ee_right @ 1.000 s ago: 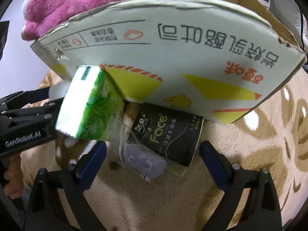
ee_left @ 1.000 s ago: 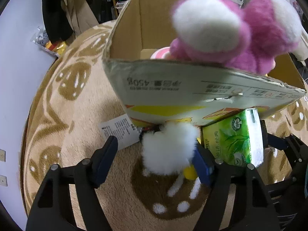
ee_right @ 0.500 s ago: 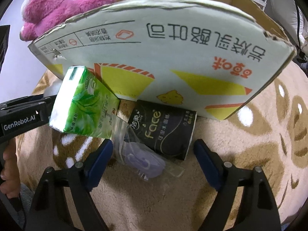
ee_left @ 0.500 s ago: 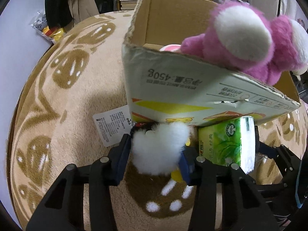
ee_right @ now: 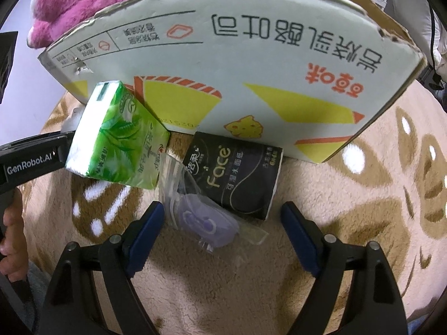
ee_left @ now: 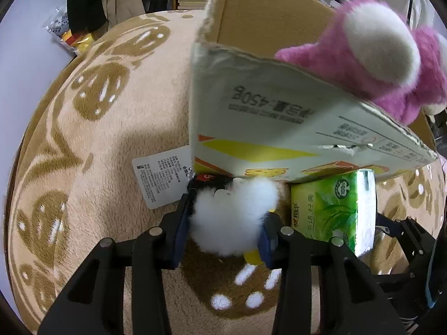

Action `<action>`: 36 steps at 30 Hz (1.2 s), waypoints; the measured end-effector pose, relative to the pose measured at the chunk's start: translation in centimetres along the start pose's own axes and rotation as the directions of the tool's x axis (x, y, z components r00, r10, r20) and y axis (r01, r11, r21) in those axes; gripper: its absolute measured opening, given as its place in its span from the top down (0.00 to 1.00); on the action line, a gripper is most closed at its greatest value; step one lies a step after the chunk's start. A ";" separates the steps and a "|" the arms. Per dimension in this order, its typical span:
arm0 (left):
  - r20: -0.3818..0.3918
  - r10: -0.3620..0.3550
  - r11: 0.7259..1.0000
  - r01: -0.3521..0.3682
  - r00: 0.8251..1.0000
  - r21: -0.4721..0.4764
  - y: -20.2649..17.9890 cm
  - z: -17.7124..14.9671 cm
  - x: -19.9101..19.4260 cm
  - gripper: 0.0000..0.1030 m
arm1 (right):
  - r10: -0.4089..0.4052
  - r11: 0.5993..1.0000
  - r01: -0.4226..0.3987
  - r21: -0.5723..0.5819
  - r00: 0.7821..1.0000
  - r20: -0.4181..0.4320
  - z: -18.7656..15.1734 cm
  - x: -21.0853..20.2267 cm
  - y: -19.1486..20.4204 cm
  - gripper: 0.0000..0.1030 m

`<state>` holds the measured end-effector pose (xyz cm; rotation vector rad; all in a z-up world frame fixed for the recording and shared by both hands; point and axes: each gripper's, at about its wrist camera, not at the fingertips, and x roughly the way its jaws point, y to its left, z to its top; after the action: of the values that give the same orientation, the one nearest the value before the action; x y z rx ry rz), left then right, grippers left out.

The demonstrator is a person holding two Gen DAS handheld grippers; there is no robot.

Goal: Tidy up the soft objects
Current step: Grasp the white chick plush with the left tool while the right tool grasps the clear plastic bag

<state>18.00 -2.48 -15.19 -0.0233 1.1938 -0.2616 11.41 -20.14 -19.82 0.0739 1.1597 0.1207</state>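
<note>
Two tools work low over a tan rug [ee_left: 83, 145] with brown paw-print patterns. The left tool [ee_left: 225, 230] is closing on a white fluffy toy [ee_left: 233, 220]; its blue pads already press into the fur on both sides, and a yellow part of the toy shows just beside the right-hand pad. The toy lies on the rug right at the foot of a cardboard box [ee_left: 279, 128], with a white printed tag [ee_left: 162, 178] spread on the rug beside it. A pink plush bear [ee_left: 385, 64] hangs over the box's near rim, half inside.

Just right of the white toy, a green tissue pack [ee_left: 332, 209] leans against the box wall, one corner raised off the rug.

Seen from the right wrist camera, the right tool [ee_right: 220, 220] stands with its jaws wide apart and nothing gripped. Between them on the rug lie a clear plastic bag with something purple inside [ee_right: 204, 220] and, touching the box, a black tissue pack [ee_right: 234, 178]. The bag seems to overlap the black pack's near corner, though the clear plastic makes that hard to judge. A person's hand [ee_right: 12, 240] holding the left tool shows at the left edge of that view.
</note>
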 end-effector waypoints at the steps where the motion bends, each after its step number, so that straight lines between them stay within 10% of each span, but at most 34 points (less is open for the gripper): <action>1: 0.001 -0.002 1.000 0.002 1.000 -0.002 0.1 0.0 0.0 0.62 | -0.002 1.000 0.002 0.001 1.000 0.000 0.4 0.1 0.3 0.15; 29: 0.100 0.062 0.998 -0.061 0.993 -0.016 -1.6 -4.0 -5.0 0.71 | 0.023 0.993 -0.021 0.115 1.000 -0.016 -0.2 -2.0 -3.2 0.55; 36: 0.164 0.057 0.998 -0.053 0.985 -0.033 -1.6 -5.0 -7.9 0.85 | 0.060 0.994 -0.062 0.095 0.998 0.030 -0.7 -4.6 -3.6 0.86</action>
<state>10.42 -1.78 -9.53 -0.0358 1.0323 -0.1907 9.13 -24.33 -16.40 0.1951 1.1359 0.1178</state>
